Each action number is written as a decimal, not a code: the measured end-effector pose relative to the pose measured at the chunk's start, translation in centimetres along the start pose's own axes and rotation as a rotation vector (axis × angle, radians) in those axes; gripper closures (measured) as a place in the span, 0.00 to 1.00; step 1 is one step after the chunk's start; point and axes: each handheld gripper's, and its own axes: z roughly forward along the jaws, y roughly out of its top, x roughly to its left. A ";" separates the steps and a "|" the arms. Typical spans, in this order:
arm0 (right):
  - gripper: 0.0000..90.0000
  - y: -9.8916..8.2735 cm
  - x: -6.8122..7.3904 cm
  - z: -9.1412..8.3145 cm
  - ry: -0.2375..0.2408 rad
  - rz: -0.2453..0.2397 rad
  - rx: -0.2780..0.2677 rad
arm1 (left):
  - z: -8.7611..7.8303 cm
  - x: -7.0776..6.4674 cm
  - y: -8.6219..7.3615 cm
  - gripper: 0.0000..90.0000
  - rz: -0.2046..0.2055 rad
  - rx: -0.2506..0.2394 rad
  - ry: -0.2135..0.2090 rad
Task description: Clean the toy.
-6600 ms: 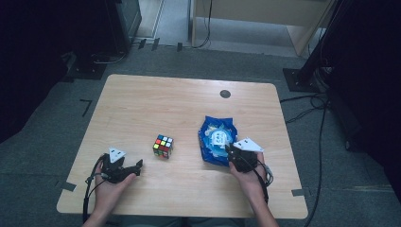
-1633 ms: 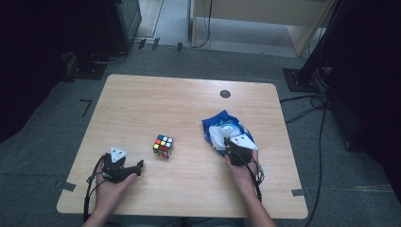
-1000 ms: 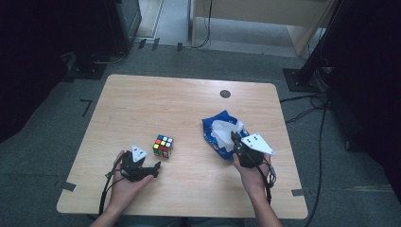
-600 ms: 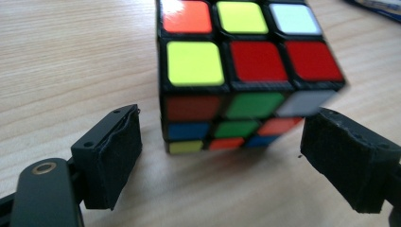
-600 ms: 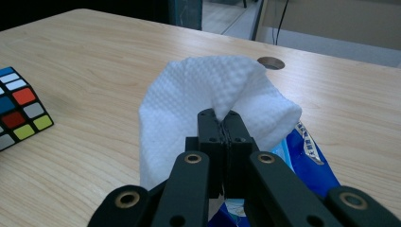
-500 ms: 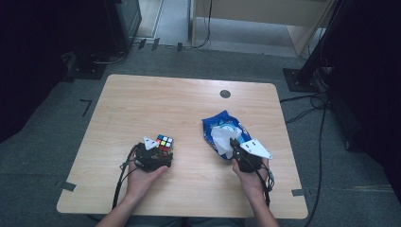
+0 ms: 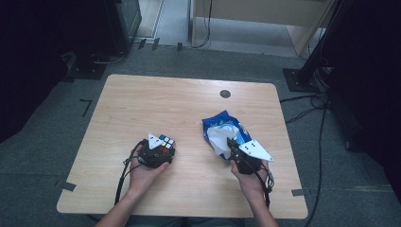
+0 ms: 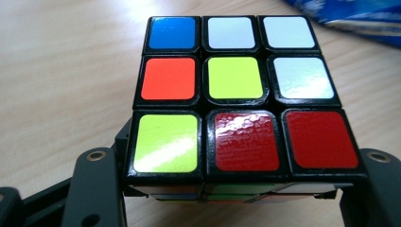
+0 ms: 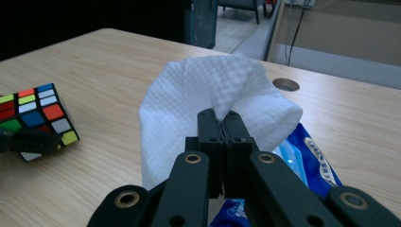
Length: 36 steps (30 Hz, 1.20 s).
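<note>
A scrambled puzzle cube (image 7: 166,142) (image 8: 231,94) sits on the wooden table (image 7: 156,104), left of centre. My left gripper (image 7: 163,150) (image 8: 236,158) has just closed on it, one jaw against each side. To the right lies a blue tissue packet (image 7: 222,122) (image 9: 309,153). A white tissue (image 7: 217,139) (image 9: 189,94) stands up out of it, pinched at its top by my right gripper (image 7: 231,144) (image 9: 222,116), whose jaws are shut together. The right gripper view also has the cube (image 9: 38,113) at its left edge.
A round cable hole (image 7: 225,93) (image 9: 286,84) sits in the table's far middle. Dark tape marks stick to the near corners (image 7: 67,186). Black stands and cables are on the floor around the table.
My left gripper has come in from the near left to the cube and shut on it. The right gripper has stayed by the packet with the tissue in its jaws.
</note>
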 end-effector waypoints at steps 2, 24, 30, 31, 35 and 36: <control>1.00 0.4 0.4 -0.2 0.024 0.000 -0.013 | -0.6 -0.4 0.4 0.38 0.036 -0.025 -0.020; 0.99 3.9 8.8 0.2 0.306 -0.077 -0.001 | -4.2 -3.4 1.6 0.38 0.265 -0.056 -0.256; 0.99 2.8 10.7 1.1 0.288 -0.166 0.047 | -4.5 -3.8 1.7 0.38 0.288 -0.059 -0.247; 0.99 2.7 10.8 1.1 0.286 -0.162 0.050 | -4.5 -3.8 1.7 0.38 0.290 -0.058 -0.247; 0.99 2.4 11.1 1.0 0.272 -0.202 0.057 | -4.4 -3.9 1.7 0.38 0.293 -0.052 -0.216; 0.99 2.4 11.2 1.0 0.272 -0.215 0.053 | -4.4 -4.0 1.7 0.38 0.291 -0.048 -0.209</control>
